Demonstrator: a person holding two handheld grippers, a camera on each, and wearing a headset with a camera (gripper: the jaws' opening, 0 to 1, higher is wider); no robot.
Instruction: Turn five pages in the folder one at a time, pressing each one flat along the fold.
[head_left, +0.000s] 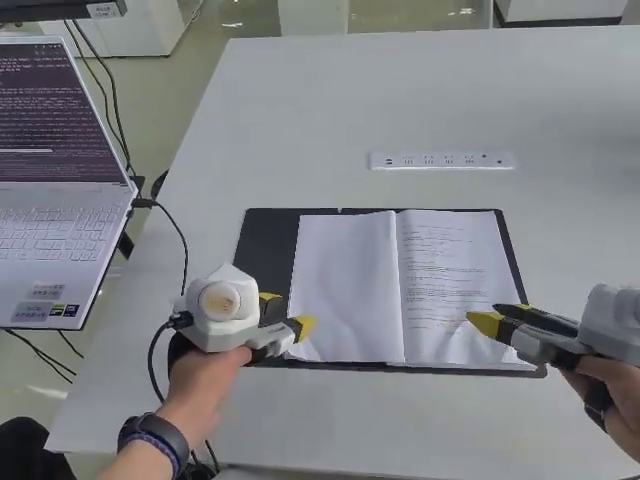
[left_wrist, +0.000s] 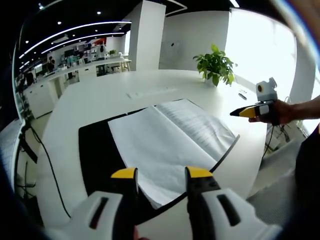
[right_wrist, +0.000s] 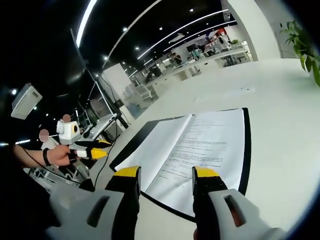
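Note:
A black folder (head_left: 265, 240) lies open on the white table, with a blank white page (head_left: 345, 285) on its left half and a printed page (head_left: 445, 280) on its right. My left gripper (head_left: 288, 318) hovers at the folder's near left corner, open, with nothing between its yellow-tipped fingers; in its own view the blank page (left_wrist: 155, 145) lies just ahead. My right gripper (head_left: 490, 322) is open over the printed page's lower right corner; in its own view the printed page (right_wrist: 210, 145) sits ahead of the open fingers (right_wrist: 127, 172).
An open laptop (head_left: 50, 200) stands off the table's left side, with cables (head_left: 175, 235) trailing down. A white power strip (head_left: 442, 160) lies on the table beyond the folder. A potted plant (left_wrist: 216, 65) stands at the table's far end.

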